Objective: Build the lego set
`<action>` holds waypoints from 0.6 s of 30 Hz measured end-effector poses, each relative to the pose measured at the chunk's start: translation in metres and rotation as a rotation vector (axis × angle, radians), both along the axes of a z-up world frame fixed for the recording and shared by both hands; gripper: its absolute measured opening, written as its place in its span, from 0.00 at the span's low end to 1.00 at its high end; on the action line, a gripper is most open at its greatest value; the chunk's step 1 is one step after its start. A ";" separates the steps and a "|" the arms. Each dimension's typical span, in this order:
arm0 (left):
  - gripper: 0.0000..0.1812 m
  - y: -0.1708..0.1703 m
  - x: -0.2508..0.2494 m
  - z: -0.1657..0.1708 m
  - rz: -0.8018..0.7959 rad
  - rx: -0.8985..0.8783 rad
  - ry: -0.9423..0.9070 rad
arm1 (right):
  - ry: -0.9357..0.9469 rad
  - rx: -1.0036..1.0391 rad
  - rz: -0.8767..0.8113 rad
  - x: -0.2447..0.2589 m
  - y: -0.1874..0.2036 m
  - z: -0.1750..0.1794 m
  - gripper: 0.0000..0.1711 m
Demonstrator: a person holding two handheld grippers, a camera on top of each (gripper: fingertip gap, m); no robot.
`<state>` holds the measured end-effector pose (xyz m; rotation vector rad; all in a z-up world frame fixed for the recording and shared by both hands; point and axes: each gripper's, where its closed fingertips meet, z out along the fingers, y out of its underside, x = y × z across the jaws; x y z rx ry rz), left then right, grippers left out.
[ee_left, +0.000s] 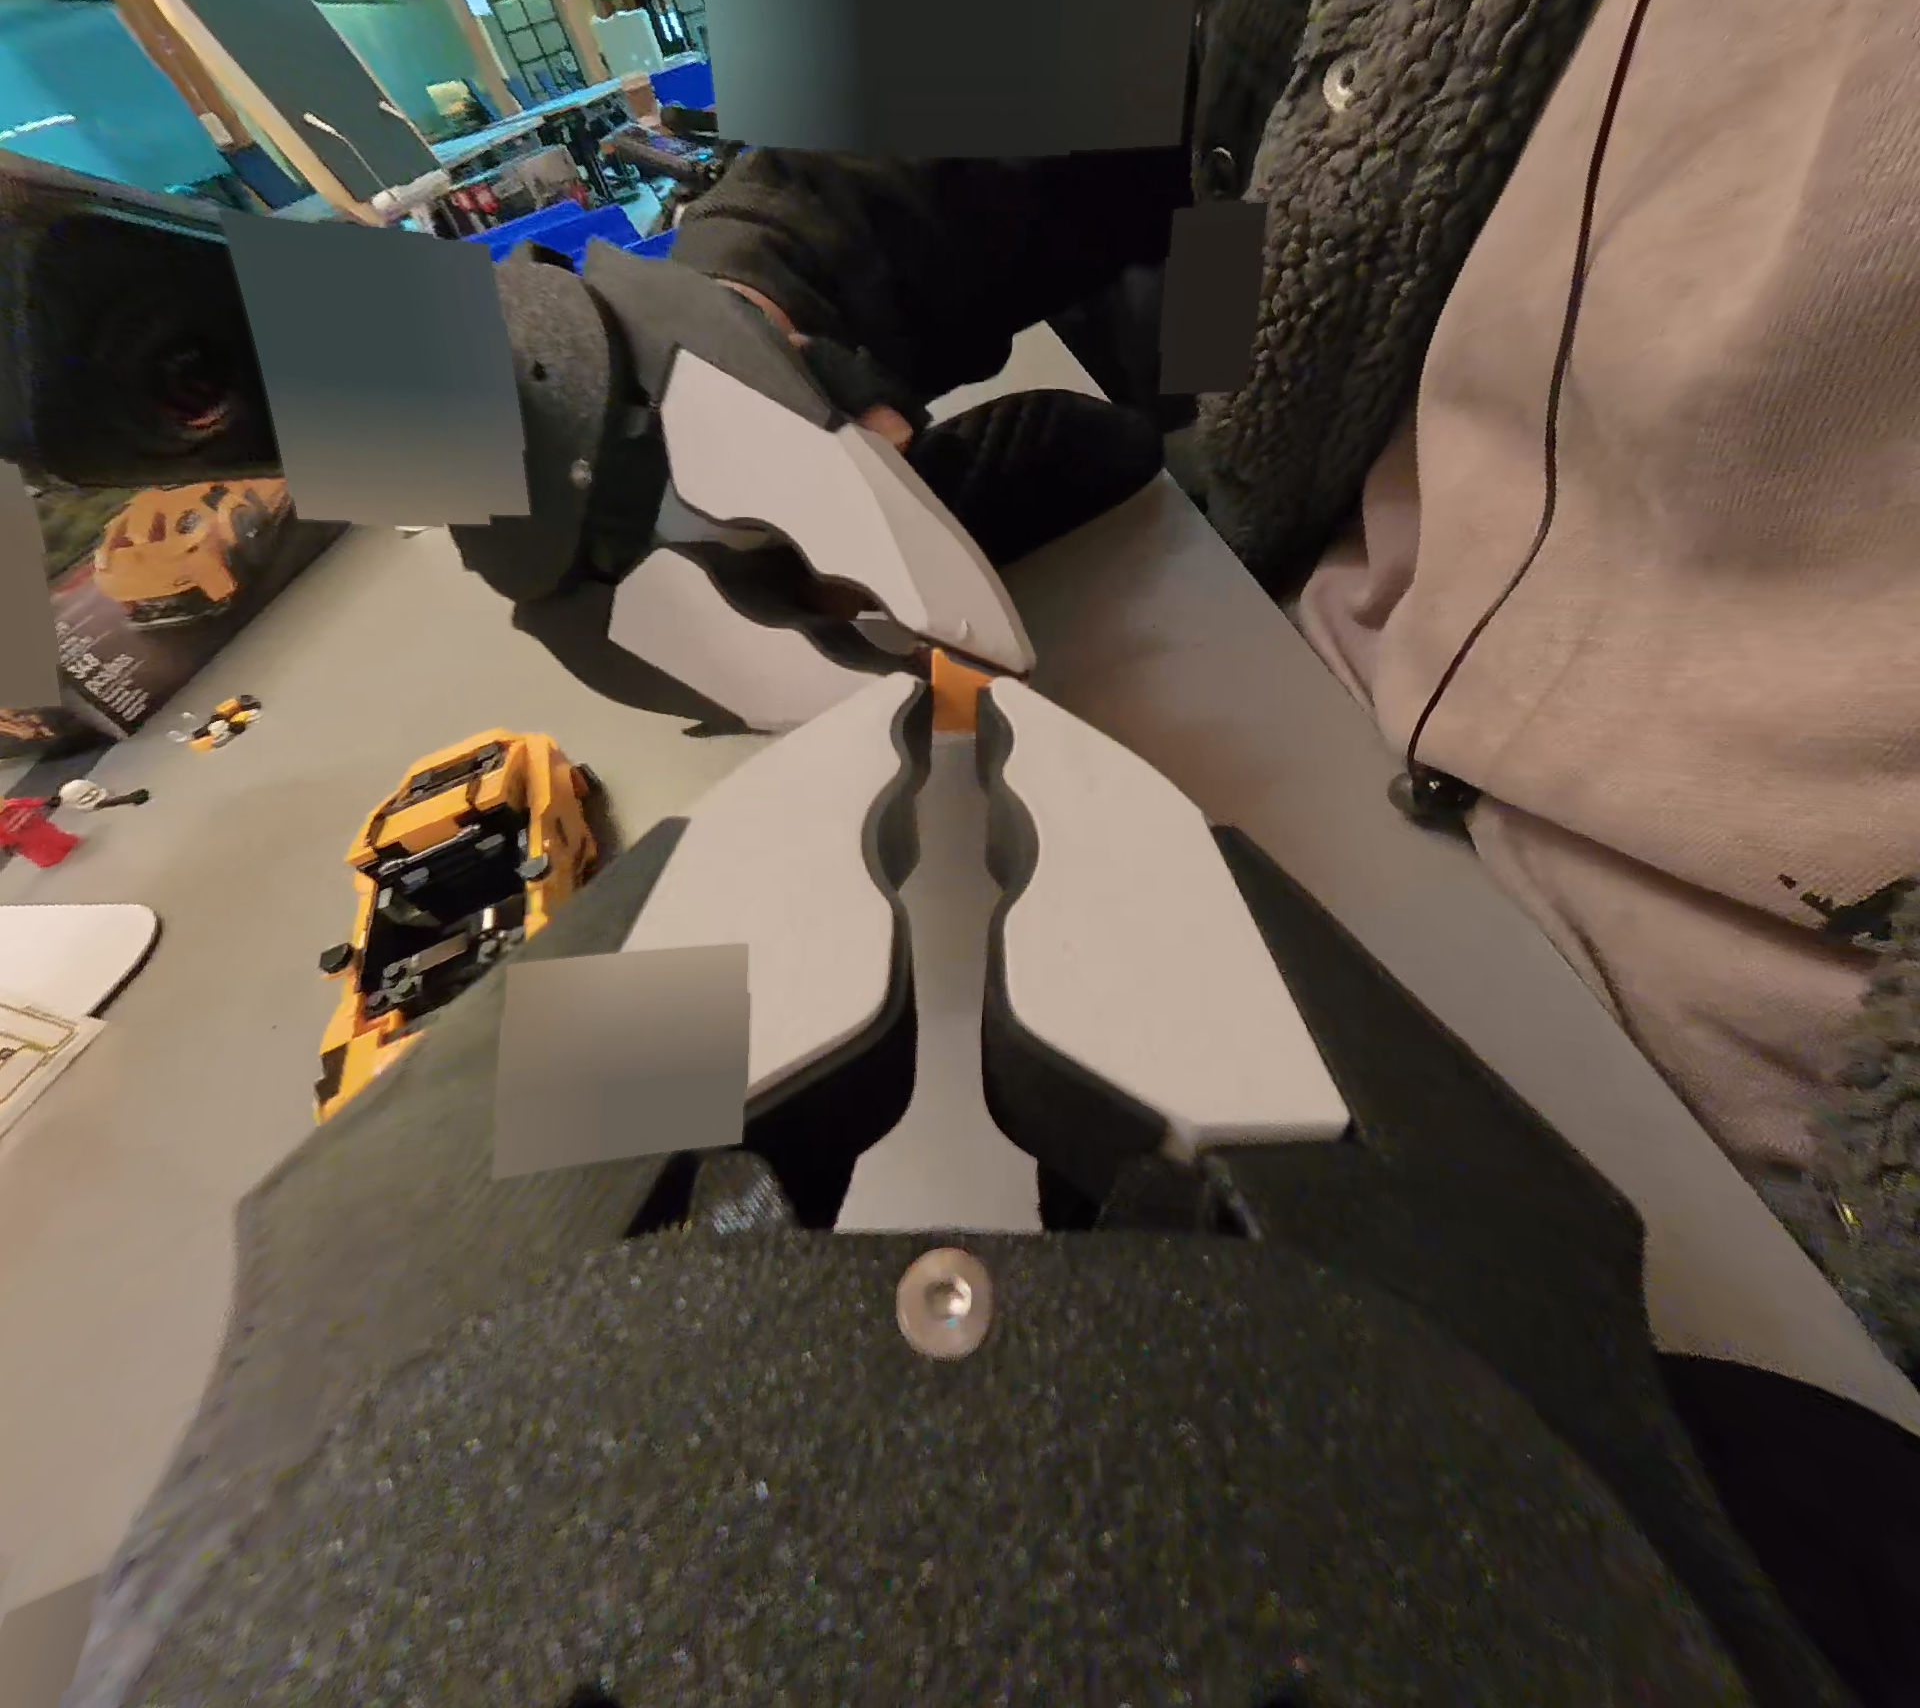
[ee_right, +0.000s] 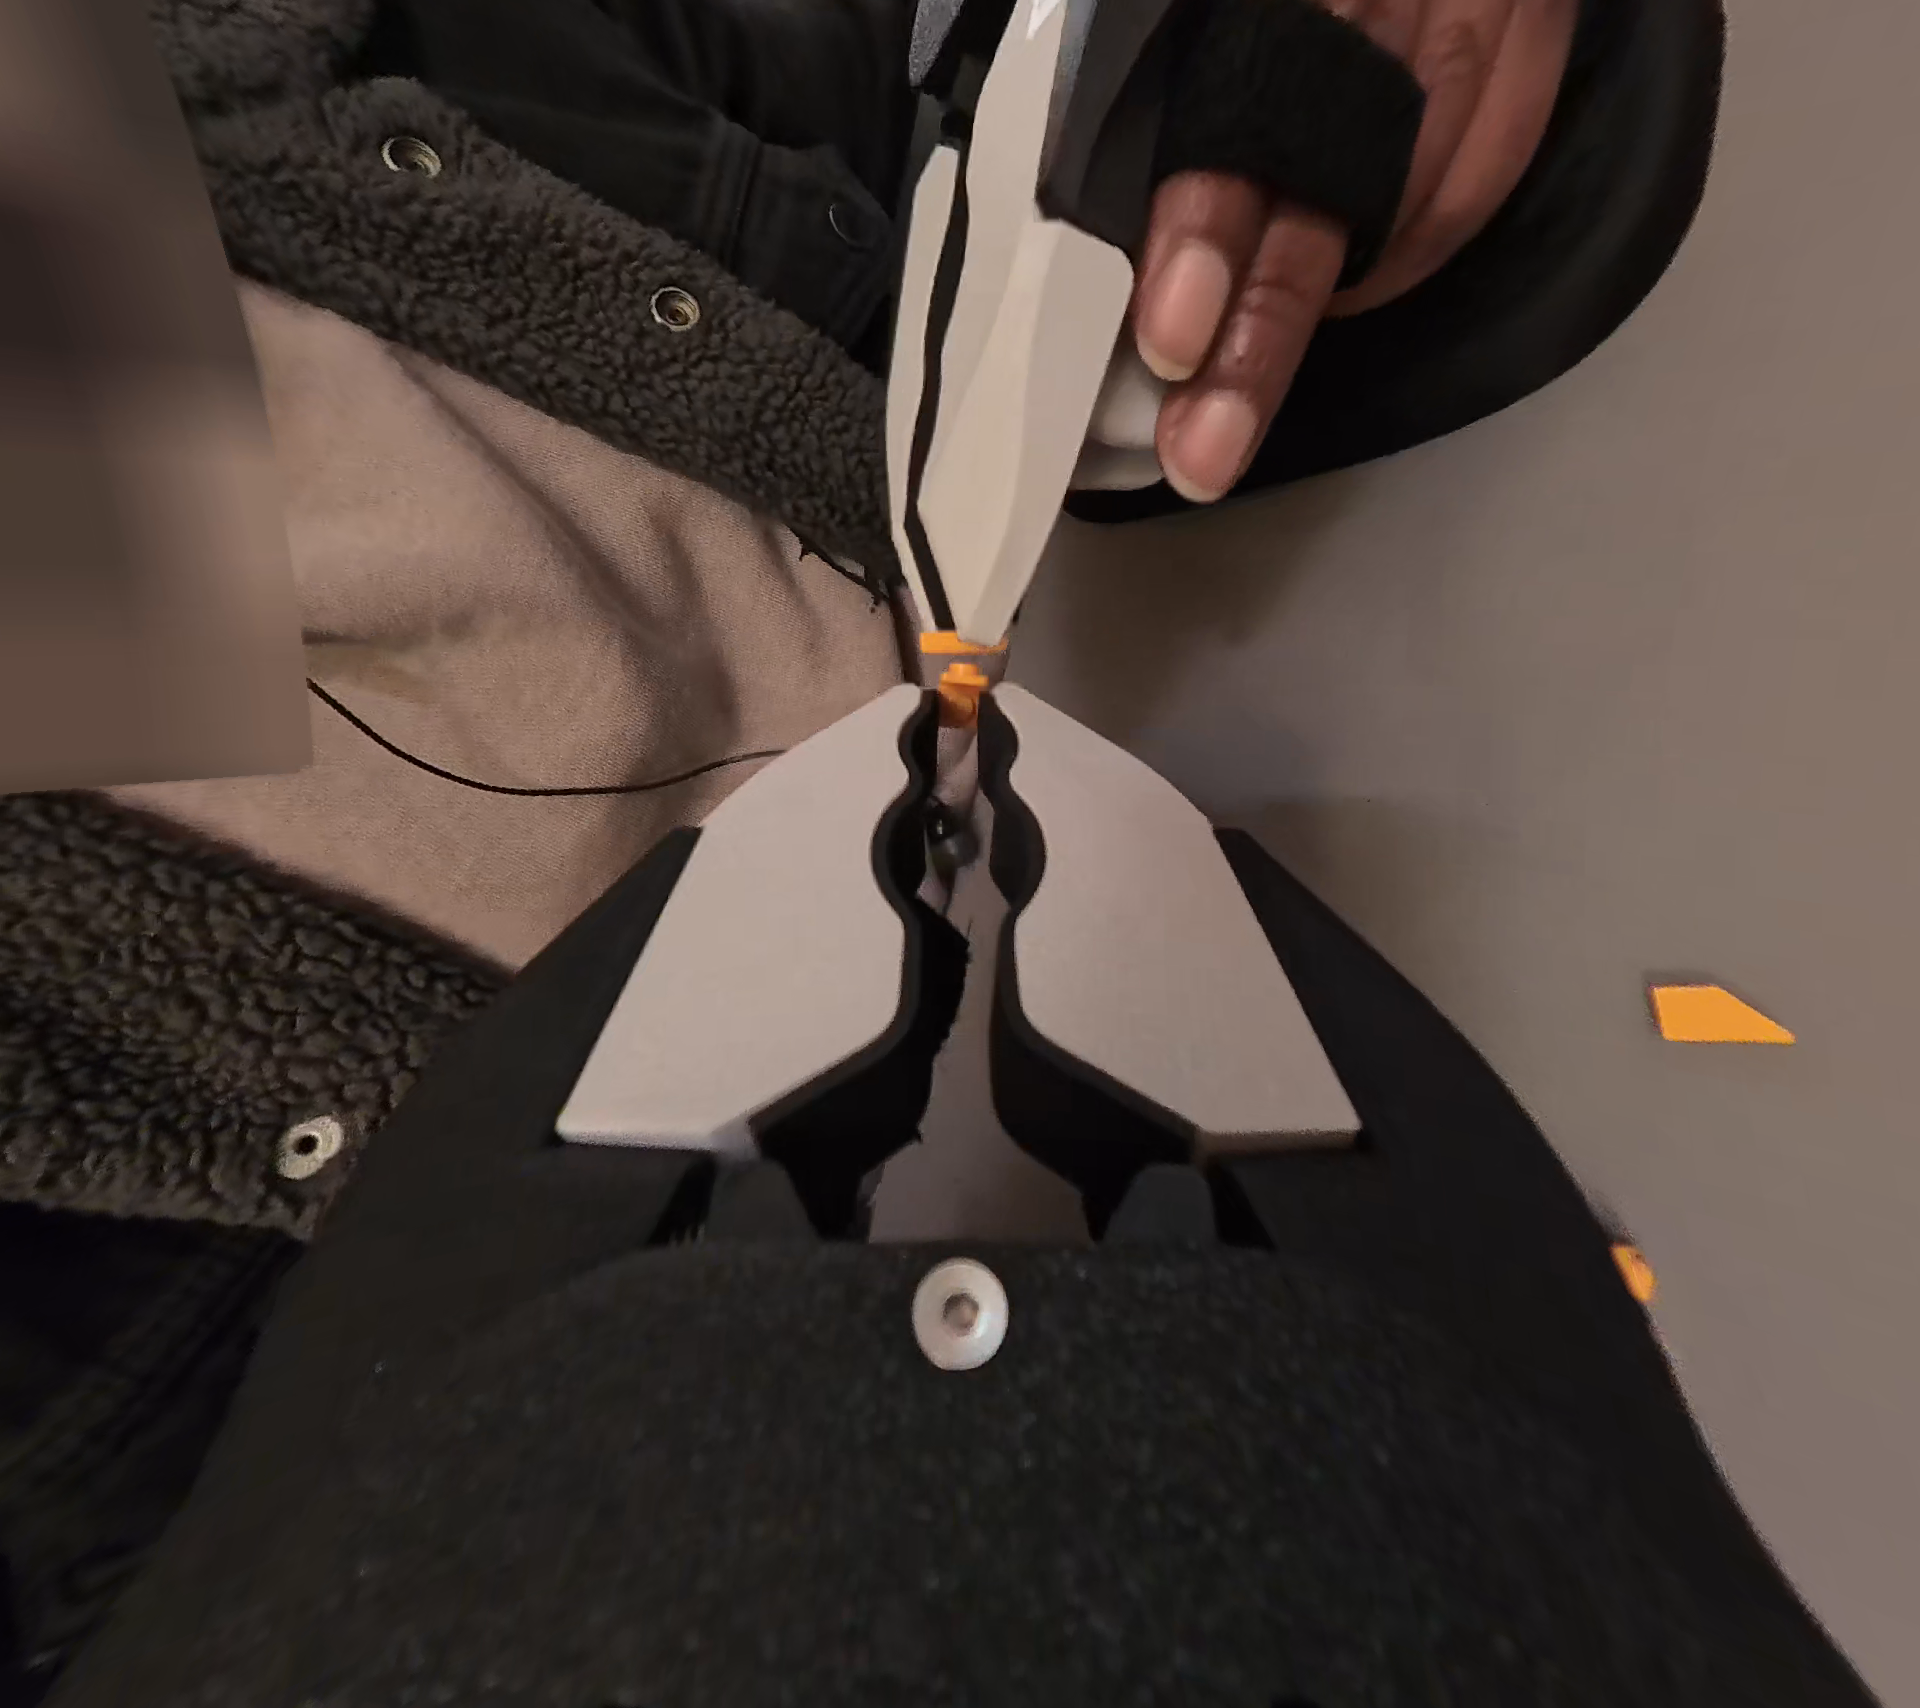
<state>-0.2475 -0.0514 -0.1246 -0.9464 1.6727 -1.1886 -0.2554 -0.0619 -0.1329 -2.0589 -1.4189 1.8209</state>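
Orange plastic sat at the meeting point of both tools: the left gripper (ee_left: 951,708) had its tongs pressed onto a small orange lego piece (ee_left: 953,700), and the right gripper (ee_right: 956,708) pinched a second small orange piece (ee_right: 958,688) at its tips. The two grippers met tip to tip above the near edge of the bench (ee_left: 1195,671), the pieces touching or just apart — which, I could not tell.

In the right wrist view the left gripper came down steeply from the top, the person's left hand (ee_right: 1351,131) wrapped round its black handle with a black fabric strap (ee_right: 1288,100) across the fingers. In the left wrist view the right gripper reached in from the upper left, tilted on its side.

The bench was plain grey. Toward its left side lay the partly built orange and black lego car (ee_left: 468,900), with a few loose small parts (ee_left: 218,720) beyond it and the set's box (ee_left: 177,557) standing farther back. An orange wedge plate (ee_right: 1720,1028) lay flat near the right edge in the right wrist view. Behind the near edge sat the person in a dark fleece jacket (ee_left: 1455,100) over a pale shirt — and beyond stretched a large hall with tables.
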 end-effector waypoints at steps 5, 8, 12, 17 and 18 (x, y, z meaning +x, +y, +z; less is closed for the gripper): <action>0.04 -0.008 0.000 -0.002 -0.036 0.017 0.013 | -0.004 -0.028 0.044 -0.002 -0.009 -0.001 0.04; 0.04 -0.013 -0.001 -0.003 -0.063 0.028 0.019 | -0.014 -0.044 0.064 -0.004 -0.013 -0.003 0.04; 0.04 -0.017 -0.001 -0.004 -0.084 0.031 0.029 | -0.021 -0.059 0.092 -0.004 -0.017 -0.003 0.04; 0.04 -0.021 -0.002 -0.008 -0.108 0.043 0.059 | -0.036 -0.090 0.123 -0.003 -0.022 -0.005 0.04; 0.04 -0.022 -0.002 -0.008 -0.110 0.042 0.059 | -0.037 -0.095 0.124 -0.004 -0.023 -0.005 0.04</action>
